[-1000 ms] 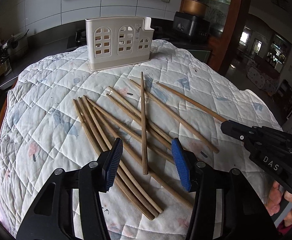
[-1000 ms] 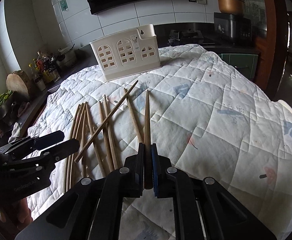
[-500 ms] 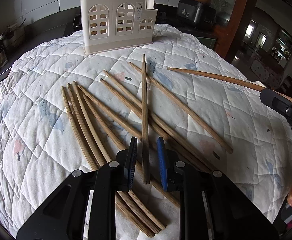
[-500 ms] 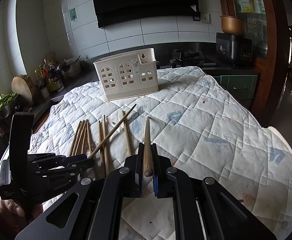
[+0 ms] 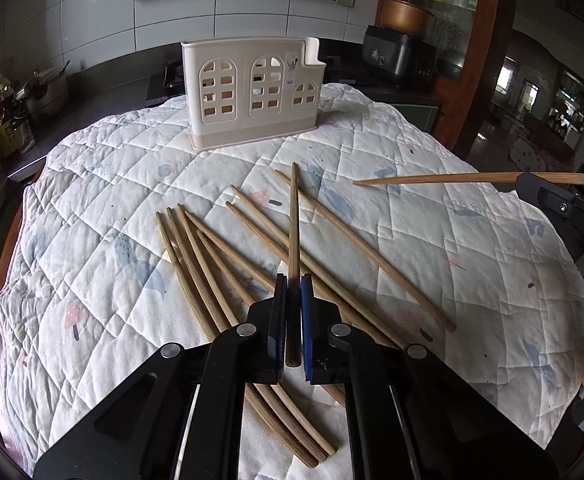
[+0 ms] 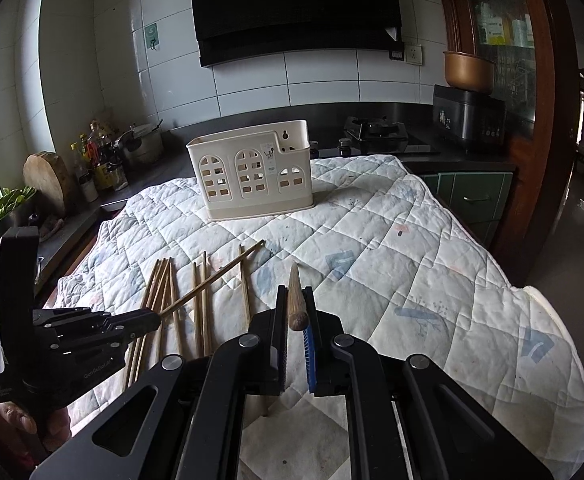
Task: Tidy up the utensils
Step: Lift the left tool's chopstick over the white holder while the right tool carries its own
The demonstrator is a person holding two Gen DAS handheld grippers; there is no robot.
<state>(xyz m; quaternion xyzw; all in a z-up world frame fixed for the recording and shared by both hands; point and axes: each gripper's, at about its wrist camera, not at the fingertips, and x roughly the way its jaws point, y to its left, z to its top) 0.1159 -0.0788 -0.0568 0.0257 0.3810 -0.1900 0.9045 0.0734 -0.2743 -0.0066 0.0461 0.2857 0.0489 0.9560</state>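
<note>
Several brown wooden chopsticks (image 5: 252, 256) lie fanned on a white quilted cloth (image 5: 472, 264). My left gripper (image 5: 293, 280) is shut on the thick end of one dark chopstick (image 5: 293, 216), which points toward the cream utensil holder (image 5: 252, 92). My right gripper (image 6: 296, 292) is shut on another chopstick (image 6: 294, 292), held lifted above the cloth and pointing forward; in the left wrist view it shows at the right (image 5: 444, 179). The holder (image 6: 252, 168) stands upright at the cloth's far side. The left gripper also shows in the right wrist view (image 6: 148, 320).
A dark counter runs behind the table with bottles and a chopping board (image 6: 48, 180) at left, a gas hob (image 6: 376, 132) and a black cooker (image 6: 468, 120) at right. A wooden cabinet (image 6: 504, 40) stands at the far right. The cloth drops off at the table's right edge (image 6: 532, 292).
My left gripper closed from wide open onto the dark chopstick and lifted its near end. My right gripper raised its chopstick off the cloth.
</note>
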